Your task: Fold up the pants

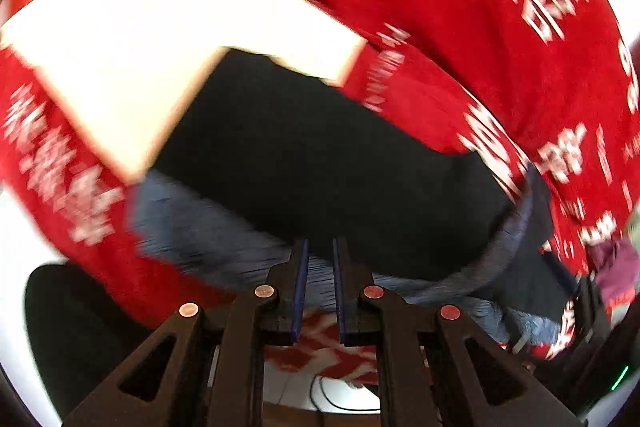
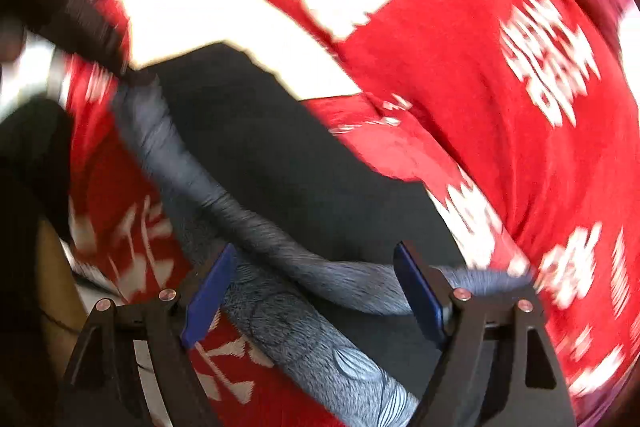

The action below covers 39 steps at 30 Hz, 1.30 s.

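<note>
The dark pants [image 1: 320, 155] lay on a red patterned cloth [image 1: 500, 39], their gray waistband edge [image 1: 208, 239] nearest the cameras. The left gripper [image 1: 320, 251] stood nearly closed, a narrow gap at that edge; whether it pinched fabric was unclear. The right gripper [image 2: 316, 259] gaped wide over the band, holding nothing. Only the left view showed a purple object [image 1: 616, 267].

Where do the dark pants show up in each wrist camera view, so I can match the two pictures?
Left wrist: the pants fill the centre, their grey fleecy edge at the left gripper.
Right wrist: the pants run centre-left, down between the right gripper fingers.
Shared landmark: the red patterned cloth underneath.
</note>
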{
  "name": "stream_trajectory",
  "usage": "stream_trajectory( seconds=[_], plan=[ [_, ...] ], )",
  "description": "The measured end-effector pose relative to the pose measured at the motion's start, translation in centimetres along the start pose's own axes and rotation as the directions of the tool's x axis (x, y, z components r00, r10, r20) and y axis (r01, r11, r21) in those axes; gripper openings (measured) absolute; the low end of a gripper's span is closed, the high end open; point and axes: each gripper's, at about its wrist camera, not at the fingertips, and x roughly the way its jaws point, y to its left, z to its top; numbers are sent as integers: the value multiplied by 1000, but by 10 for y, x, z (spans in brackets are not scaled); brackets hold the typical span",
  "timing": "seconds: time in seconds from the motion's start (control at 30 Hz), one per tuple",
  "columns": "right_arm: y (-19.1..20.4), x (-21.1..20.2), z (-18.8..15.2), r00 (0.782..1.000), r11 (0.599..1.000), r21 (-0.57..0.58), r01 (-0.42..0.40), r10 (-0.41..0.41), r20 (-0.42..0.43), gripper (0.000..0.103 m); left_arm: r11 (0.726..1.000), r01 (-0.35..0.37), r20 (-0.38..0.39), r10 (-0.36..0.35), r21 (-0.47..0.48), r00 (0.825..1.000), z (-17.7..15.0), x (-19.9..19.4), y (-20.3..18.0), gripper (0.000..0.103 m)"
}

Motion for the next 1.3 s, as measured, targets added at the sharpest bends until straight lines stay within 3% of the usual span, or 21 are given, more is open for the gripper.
stream_trajectory(
  seconds=[0.07, 0.17, 0.23, 0.27, 0.3, 0.37, 0.43, 0.5, 0.57, 0.6, 0.67, 0.73, 0.8, 0.9, 1.0, 1.07, 1.13, 1.2, 1.27, 1.3],
  plan=[
    [-43, -4, 0, 999, 984, 171, 45, -44, -10, 84, 998, 15, -39, -12, 69, 999, 7, 20, -32, 12],
    [-129, 13, -5, 980, 887, 418, 196, -167, -106, 87, 985, -12, -122, 33, 173, 992, 10, 59, -73, 12],
    [-186, 37, -13, 954, 788, 541, 294, -203, -222, 88, 977, -25, -183, 64, 211, 981, 4, 86, -91, 12],
    [-217, 53, -18, 930, 720, 597, 354, -201, -309, 88, 973, -50, -166, 89, 227, 982, 0, 88, -96, 12],
    [-239, 66, -20, 909, 672, 626, 395, -190, -371, 88, 963, -77, -119, 111, 258, 987, -4, 85, -102, 12],
    [-271, 89, -29, 871, 595, 663, 455, -140, -472, 88, 953, -88, -114, 125, 290, 986, -8, 82, -107, 20],
    [-294, 118, -37, 841, 570, 682, 458, -28, -541, 88, 959, -42, -129, 81, 282, 988, -9, 81, -106, 36],
    [-303, 147, -40, 808, 581, 667, 467, 27, -589, 88, 959, -46, -130, 85, 281, 988, -10, 80, -104, 36],
    [-305, 169, -48, 744, 614, 588, 526, 2, -668, 88, 953, -58, -125, 99, 296, 987, -13, 80, -105, 36],
    [-306, 168, -47, 758, 615, 595, 518, -8, -652, 87, 950, -65, -121, 106, 305, 987, -14, 80, -106, 36],
    [-310, 158, -52, 788, 591, 640, 490, 14, -616, 42, 949, -71, -114, 111, 308, 987, -14, 83, -109, 37],
    [-313, 137, -58, 838, 567, 710, 418, 62, -542, 5, 948, -55, -119, 96, 313, 988, -15, 84, -112, 47],
    [-316, 108, -68, 866, 529, 752, 393, 61, -496, 5, 944, -70, -108, 111, 324, 988, -17, 87, -118, 47],
    [-308, 38, -97, 910, 459, 806, 374, -13, -415, 5, 943, -69, -109, 110, 324, 988, -19, 86, -119, 47],
    [-293, -28, -130, 930, 392, 845, 364, -98, -355, 5, 950, -28, -130, 71, 312, 989, -20, 83, -120, 48],
    [-281, -64, -168, 939, 305, 889, 342, -127, -319, 6, 948, 1, -146, 47, 317, 988, -25, 83, -126, 48],
    [-265, -80, -204, 935, 247, 903, 351, -131, -328, 6, 937, 1, -157, 57, 348, 986, -31, 88, -136, 48],
    [-257, -69, -230, 932, 230, 904, 361, -84, -351, 7, 911, -46, -130, 108, 410, 986, -40, 92, -146, 48],
    [-248, -57, -251, 916, 244, 885, 397, -38, -400, 12, 901, -54, -119, 116, 431, 986, -44, 94, -150, 57],
    [-246, -58, -257, 928, 252, 895, 369, -48, -369, 13, 902, -57, -115, 117, 427, 986, -44, 94, -151, 57]
  ],
)
